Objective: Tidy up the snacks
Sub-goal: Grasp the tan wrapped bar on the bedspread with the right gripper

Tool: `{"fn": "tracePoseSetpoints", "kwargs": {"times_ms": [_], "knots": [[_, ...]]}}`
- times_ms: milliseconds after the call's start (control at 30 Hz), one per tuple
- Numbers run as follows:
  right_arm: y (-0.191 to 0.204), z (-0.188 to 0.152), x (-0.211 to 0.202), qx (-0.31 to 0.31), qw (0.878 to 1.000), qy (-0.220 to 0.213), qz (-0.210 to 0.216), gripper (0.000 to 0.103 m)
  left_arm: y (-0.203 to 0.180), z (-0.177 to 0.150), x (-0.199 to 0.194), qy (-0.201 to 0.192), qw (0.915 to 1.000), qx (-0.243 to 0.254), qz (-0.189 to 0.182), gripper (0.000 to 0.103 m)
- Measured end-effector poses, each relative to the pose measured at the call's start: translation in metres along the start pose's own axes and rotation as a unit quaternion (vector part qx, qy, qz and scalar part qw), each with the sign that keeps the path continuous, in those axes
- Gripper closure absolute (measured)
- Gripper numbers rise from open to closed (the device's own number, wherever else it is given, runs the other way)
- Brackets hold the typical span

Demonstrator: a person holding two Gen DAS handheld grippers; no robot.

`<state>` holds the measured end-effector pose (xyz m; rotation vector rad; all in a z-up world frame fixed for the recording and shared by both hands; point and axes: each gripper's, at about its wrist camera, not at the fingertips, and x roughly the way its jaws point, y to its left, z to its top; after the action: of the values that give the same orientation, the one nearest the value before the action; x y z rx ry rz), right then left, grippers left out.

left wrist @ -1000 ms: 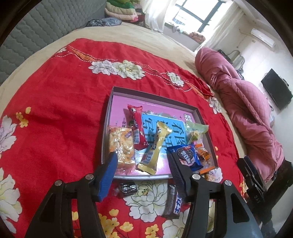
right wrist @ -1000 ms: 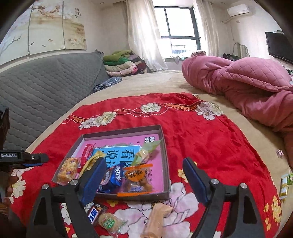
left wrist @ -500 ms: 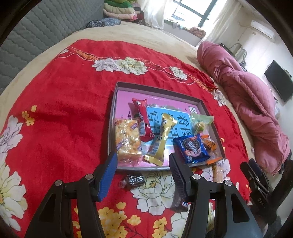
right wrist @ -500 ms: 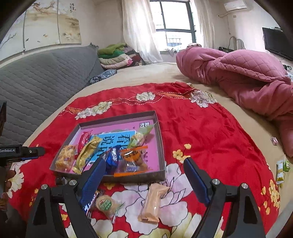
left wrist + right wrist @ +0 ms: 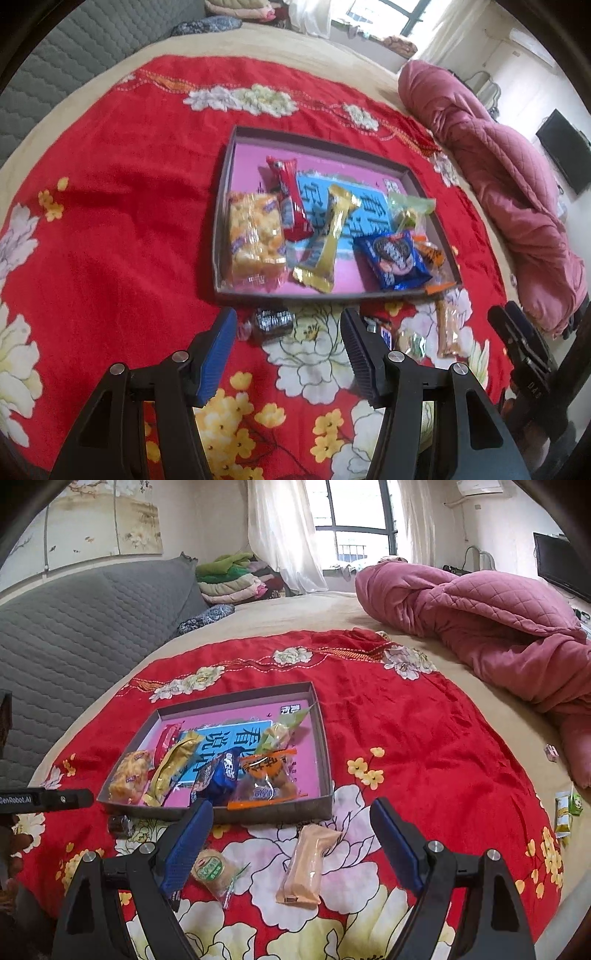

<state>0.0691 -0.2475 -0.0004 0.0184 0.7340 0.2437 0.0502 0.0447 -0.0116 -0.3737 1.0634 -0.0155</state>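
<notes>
Red floral bedspread (image 5: 406,738) lay beneath both empty, parted grippers: left gripper (image 5: 288,334) half-spread, right gripper (image 5: 291,825) wide, tray (image 5: 325,760) at twelve o'clock.

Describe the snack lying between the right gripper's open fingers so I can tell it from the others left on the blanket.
Start at the grey tray with the pink floor on the red floral blanket, then come toward the camera past its near wall. There, between the fingers of the open right gripper, lies a long peach-tan wafer pack. The round green-labelled cake beside it is shorter and disc-shaped.
</notes>
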Motion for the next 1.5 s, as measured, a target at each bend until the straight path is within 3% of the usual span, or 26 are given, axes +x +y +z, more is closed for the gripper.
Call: {"fn": "tracePoseSetpoints", "kwargs": {"times_ms": [433,867,967,1300,1500], "knots": [[0.001,-0.011,0.012,-0.002,0.999,0.038,0.006,0.017,0.004,-0.013,0.024,0.033,0.9994,-0.011,0.008,0.043],[-0.007,-0.029,0.047,-0.002,0.995,0.097,-0.020,0.017,0.007,-0.017,0.038,0.046,0.9989,-0.014,0.003,0.043],[-0.005,-0.033,0.053,-0.010,0.994,0.108,-0.024,0.024,0.009,-0.017,0.040,0.047,0.9987,-0.017,0.002,0.043],[0.001,-0.040,0.068,-0.049,0.990,0.123,-0.038,0.069,0.013,-0.015,0.049,0.051,0.9983,-0.027,0.007,0.043],[0.003,-0.040,0.068,-0.055,0.991,0.119,-0.034,0.075,0.012,-0.010,0.056,0.049,0.9983,-0.029,0.011,0.043]]}}
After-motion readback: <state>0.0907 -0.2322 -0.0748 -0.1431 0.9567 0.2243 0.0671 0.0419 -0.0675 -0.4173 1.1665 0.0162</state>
